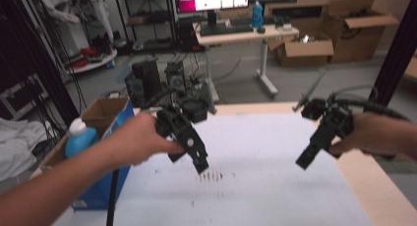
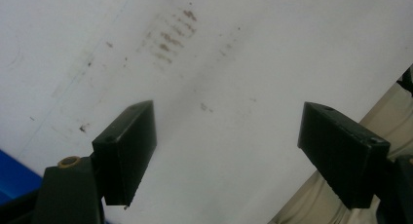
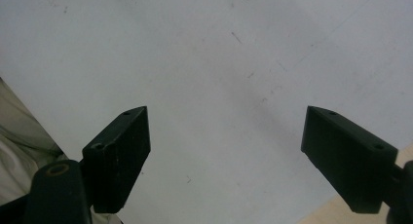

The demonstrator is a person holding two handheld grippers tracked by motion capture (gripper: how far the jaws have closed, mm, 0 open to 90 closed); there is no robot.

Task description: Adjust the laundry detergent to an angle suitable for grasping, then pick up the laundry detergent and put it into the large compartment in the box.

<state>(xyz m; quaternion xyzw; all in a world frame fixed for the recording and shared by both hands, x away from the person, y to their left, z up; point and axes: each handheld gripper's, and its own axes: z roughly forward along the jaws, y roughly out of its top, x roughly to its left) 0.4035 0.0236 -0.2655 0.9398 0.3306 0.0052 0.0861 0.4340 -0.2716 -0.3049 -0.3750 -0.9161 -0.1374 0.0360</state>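
Note:
A person holds a black gripper in each hand above a white sheet (image 1: 260, 152) that covers the wooden table. My left gripper (image 1: 200, 166) hangs over the sheet's middle left, tilted down toward a patch of brown smudges (image 1: 214, 176). Its jaws stand wide apart with nothing between them in the left gripper view (image 2: 226, 151). My right gripper (image 1: 306, 161) hovers over the sheet's right part, angled down and to the left. In the right gripper view (image 3: 226, 153) its jaws are open too, with bare sheet beneath.
A blue box (image 1: 105, 182) with a blue bottle (image 1: 78, 137) stands at the table's left edge, beside an open cardboard box (image 1: 105, 110). Black equipment (image 1: 169, 86) sits at the table's far edge. Bare wood (image 1: 378, 186) borders the sheet on the right.

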